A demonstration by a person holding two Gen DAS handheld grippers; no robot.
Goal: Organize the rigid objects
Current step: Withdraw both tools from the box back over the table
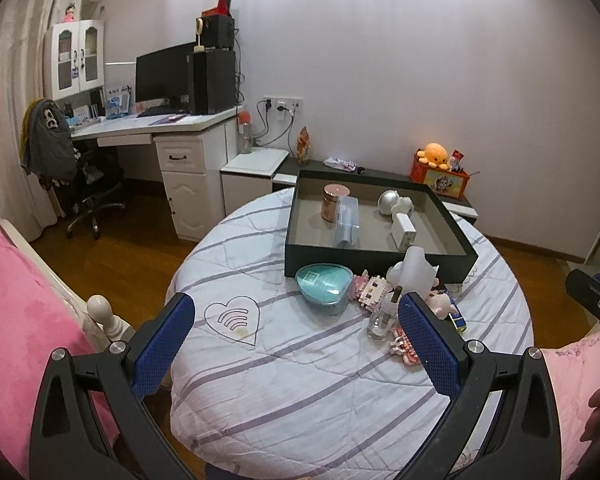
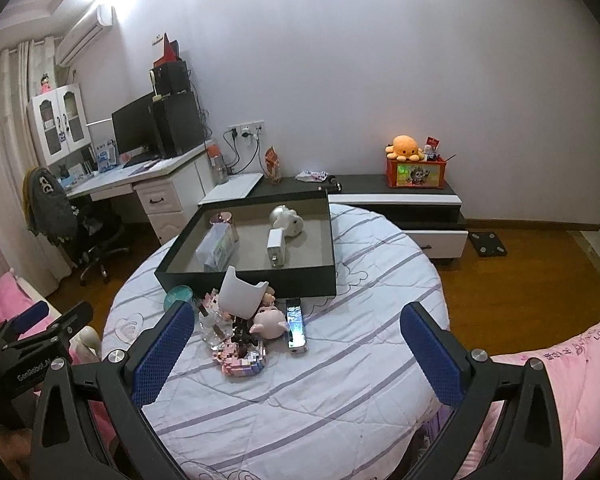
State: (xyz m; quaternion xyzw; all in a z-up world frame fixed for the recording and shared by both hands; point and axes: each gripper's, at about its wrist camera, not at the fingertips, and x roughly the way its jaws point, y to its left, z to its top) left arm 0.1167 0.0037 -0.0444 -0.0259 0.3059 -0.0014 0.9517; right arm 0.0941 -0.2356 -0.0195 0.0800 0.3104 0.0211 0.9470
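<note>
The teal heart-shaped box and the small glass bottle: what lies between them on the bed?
In the left wrist view, a pink block toy lies between the teal heart-shaped box and the glass bottle.

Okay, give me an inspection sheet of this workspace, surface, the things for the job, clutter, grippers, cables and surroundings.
Surface: round striped quilt, bare in front.
Job's things, sorted: dark tray holds a rose-gold jar, clear plastic case, silver-white figure and white charger.
Job's things, loose: teal heart box, glass bottle, pink block models, white cat-shaped piece, pink figurine and a flat glossy bar, bunched before the tray.
Clutter: nothing seen beyond these.
Grippers: left gripper and right gripper both open, empty, short of the pile.
Cables: plugged into the wall sockets.
Surroundings: desk with monitor, orange plush.
</note>
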